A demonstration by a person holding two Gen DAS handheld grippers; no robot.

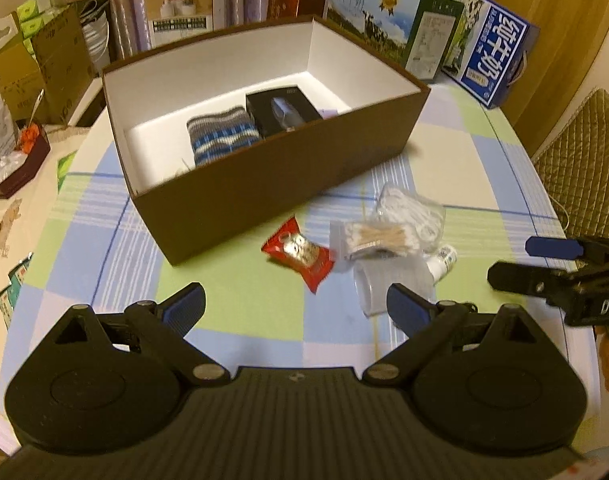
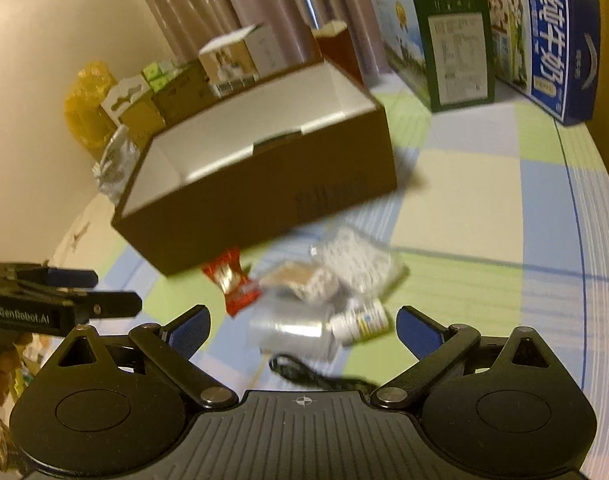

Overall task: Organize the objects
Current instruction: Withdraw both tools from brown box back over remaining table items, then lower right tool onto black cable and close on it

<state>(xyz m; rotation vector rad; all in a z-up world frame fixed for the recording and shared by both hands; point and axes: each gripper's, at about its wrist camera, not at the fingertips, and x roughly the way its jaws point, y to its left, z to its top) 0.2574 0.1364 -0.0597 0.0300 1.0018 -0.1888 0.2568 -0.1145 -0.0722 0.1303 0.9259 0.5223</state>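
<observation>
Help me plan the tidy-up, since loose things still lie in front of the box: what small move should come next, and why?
Probably ease the open right gripper forward and down onto the small white bottle, the loose item nearest its fingers. Both grippers are empty, the left gripper hangs open too, and the brown box already holds a knitted cloth and a black case with floor to spare.

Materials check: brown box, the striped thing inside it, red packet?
Brown box: likely cardboard, matte brown outside, white lining, crisp folded edges. Striped thing: knitted fabric, visible ribbed weave. Red packet: glossy plastic or foil film, crinkled with shiny highlights.
</observation>
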